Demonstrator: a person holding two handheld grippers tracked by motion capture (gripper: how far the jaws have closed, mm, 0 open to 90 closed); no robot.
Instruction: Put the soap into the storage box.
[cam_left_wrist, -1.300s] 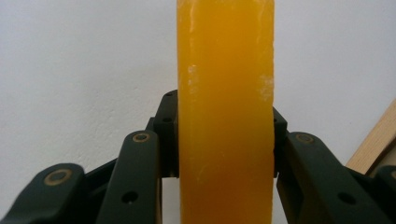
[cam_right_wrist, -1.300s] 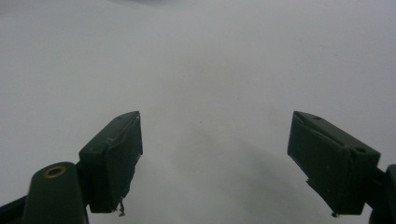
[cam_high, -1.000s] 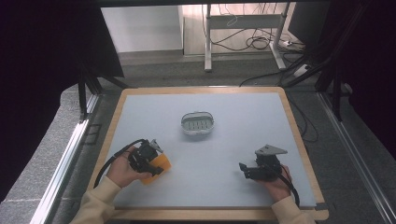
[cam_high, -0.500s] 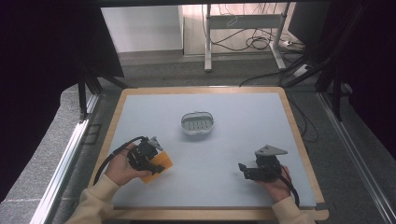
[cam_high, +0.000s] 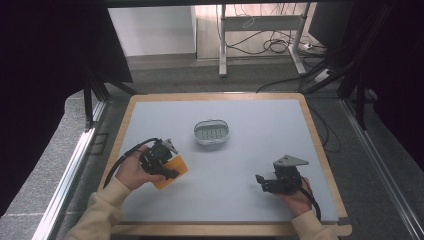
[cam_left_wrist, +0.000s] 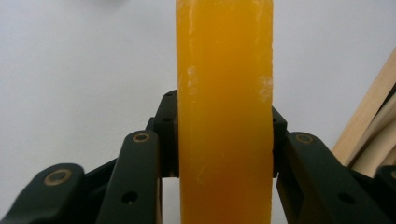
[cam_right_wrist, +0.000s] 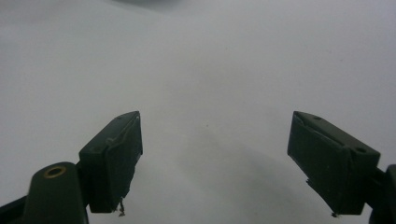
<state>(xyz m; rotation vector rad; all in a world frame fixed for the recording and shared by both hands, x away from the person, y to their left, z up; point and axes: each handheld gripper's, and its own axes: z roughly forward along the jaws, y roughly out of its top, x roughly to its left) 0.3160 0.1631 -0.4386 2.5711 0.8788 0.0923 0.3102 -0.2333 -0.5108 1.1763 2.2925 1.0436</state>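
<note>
While my left gripper (cam_high: 169, 170) clamped the orange soap bar (cam_left_wrist: 224, 112) by its flat sides above the table's (cam_high: 260, 130) left front, it could, I judged, slide out if tilted; its far end was cropped. My right gripper (cam_high: 266, 183) sat open, empty.

A translucent orange soap bar (cam_left_wrist: 224, 112), flat-sided and scuffed; it stands on edge, near the table's front-left corner.

Cream sleeves (cam_high: 102, 207); black grippers — brass screws (cam_left_wrist: 140, 137), trailing cables (cam_high: 120, 162).
</note>
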